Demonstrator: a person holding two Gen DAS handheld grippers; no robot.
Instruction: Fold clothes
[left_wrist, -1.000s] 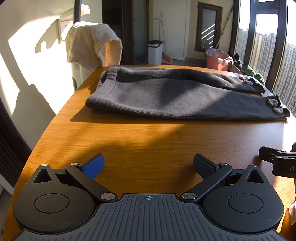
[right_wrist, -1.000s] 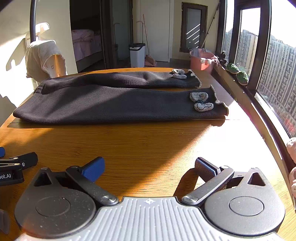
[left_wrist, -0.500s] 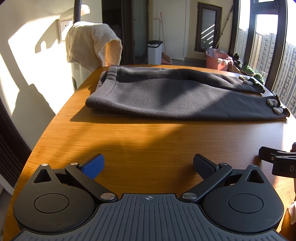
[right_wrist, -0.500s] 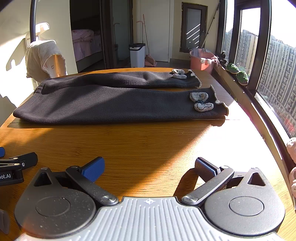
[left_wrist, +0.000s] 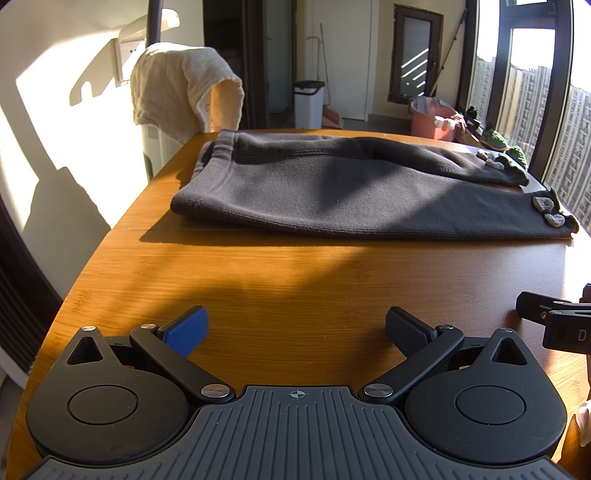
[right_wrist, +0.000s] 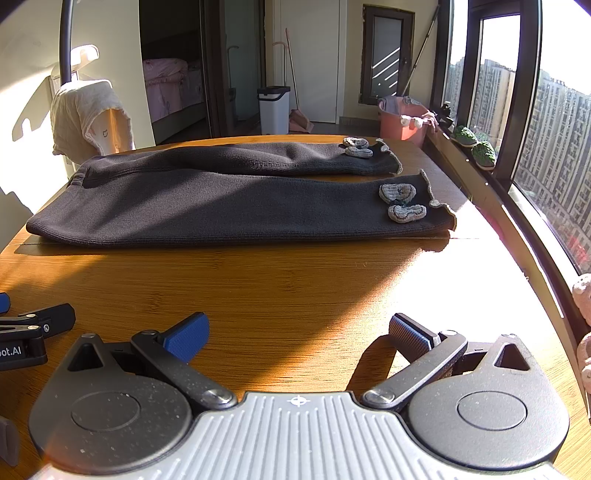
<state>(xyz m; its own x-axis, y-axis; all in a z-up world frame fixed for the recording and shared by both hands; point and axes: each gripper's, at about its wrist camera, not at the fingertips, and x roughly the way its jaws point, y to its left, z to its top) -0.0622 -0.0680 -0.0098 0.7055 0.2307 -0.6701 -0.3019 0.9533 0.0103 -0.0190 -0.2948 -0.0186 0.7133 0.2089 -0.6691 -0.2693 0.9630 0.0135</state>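
Left gripper (left_wrist: 295, 332) sits low over the near edge of the wooden worktop (left_wrist: 295, 280), fingers (left_wrist: 184, 330) spread wide apart, nothing between them — blue pad on one, dark pad on the other. Right gripper (right_wrist: 299, 334) is beside it at the same near edge, fingers (right_wrist: 410, 334) likewise wide apart and empty. Each gripper's tip shows at the side of the other's view: the right one at the right border of the left wrist view, the left one at the left border of the right wrist view. Both are well apart from the garment.

Bare sunlit wood lies between grippers and garment, with a broad shadow across it.

Dark grey knit trousers (right_wrist: 221, 206) lie flat across the far half of the worktop, waistband (left_wrist: 221, 147) toward the left end, the two legs running to the right and splitting slightly. The near leg's cuff (right_wrist: 436, 210) has a frilled edge and a pale grey knitted bow (right_wrist: 402, 203); the far leg's cuff carries a second bow (right_wrist: 356, 146).

Beyond the worktop — a cream towel (left_wrist: 177, 88) draped over something white at left, a white bin (right_wrist: 273, 109) by a doorway, a pink basin (right_wrist: 400, 120) near the window, and green slippers (right_wrist: 476, 146) on the sill at right.
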